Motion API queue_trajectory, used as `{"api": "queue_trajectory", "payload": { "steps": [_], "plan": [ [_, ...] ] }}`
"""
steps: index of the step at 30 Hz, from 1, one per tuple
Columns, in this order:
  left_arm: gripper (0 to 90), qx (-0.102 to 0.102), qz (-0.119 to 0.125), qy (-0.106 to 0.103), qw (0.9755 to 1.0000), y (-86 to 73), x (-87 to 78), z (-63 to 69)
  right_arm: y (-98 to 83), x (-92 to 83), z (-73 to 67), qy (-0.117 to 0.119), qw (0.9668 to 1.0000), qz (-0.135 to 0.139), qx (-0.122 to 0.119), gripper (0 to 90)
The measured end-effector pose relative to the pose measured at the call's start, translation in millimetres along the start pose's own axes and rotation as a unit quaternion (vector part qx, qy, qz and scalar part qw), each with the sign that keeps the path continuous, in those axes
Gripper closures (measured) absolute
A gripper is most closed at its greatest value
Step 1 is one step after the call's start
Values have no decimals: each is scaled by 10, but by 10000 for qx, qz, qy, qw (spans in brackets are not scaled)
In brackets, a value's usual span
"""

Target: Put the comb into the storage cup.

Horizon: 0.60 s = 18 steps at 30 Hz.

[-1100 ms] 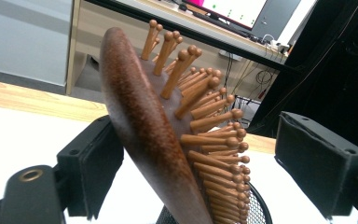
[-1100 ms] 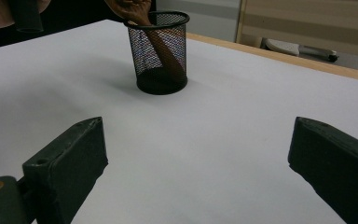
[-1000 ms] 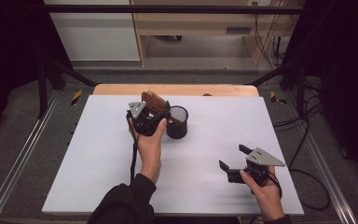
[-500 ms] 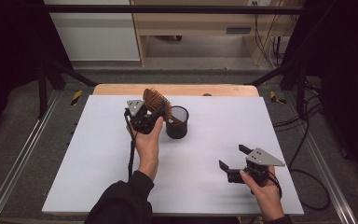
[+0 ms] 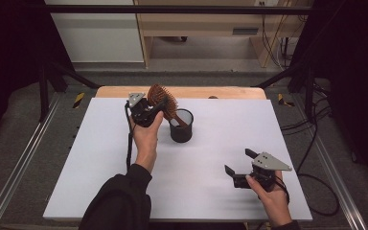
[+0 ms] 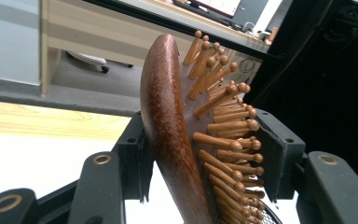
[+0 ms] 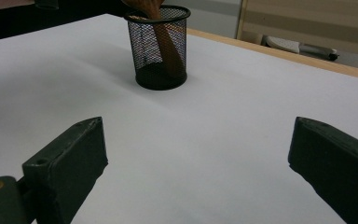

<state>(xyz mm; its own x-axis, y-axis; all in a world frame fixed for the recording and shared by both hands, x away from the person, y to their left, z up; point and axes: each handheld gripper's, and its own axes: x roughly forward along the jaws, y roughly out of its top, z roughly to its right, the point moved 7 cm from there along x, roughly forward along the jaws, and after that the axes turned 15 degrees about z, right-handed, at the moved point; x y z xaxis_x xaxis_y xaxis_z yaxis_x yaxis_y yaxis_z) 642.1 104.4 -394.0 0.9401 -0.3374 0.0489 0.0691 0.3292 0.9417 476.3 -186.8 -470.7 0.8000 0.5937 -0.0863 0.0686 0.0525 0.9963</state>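
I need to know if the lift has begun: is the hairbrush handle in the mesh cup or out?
In. The hairbrush handle leans inside the mesh cup while the left hand-held gripper clamps its head.

White table top [image 5: 100,158] fills mid frame, pale wood strip [image 5: 230,92] along its far edge. Metal rails [image 5: 14,177] lower left and lower right. Grey floor around. Upper centre: light wooden bench [image 5: 206,19], white cabinet [image 5: 96,33] to its left. Yellow-black tape marks [image 5: 78,99] left and right of the wood strip. Cables [image 5: 311,124] at right
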Motion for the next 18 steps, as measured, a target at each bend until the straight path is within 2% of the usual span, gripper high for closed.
{"api": "queue_trajectory", "payload": {
  "steps": [3,6,18],
  "plan": [
    [445,-110,-13,-207,9997,-3,32,-13,-6,7,-4,2,10000,-16,-18,47],
    [431,-175,-68,-232,9996,-5,36,-44,-12,10,-11,13,10000,-38,-40,47],
    [388,-179,-110,-225,9995,-19,36,-61,-11,7,-15,21,10000,-42,-51,47]
  ]
}}
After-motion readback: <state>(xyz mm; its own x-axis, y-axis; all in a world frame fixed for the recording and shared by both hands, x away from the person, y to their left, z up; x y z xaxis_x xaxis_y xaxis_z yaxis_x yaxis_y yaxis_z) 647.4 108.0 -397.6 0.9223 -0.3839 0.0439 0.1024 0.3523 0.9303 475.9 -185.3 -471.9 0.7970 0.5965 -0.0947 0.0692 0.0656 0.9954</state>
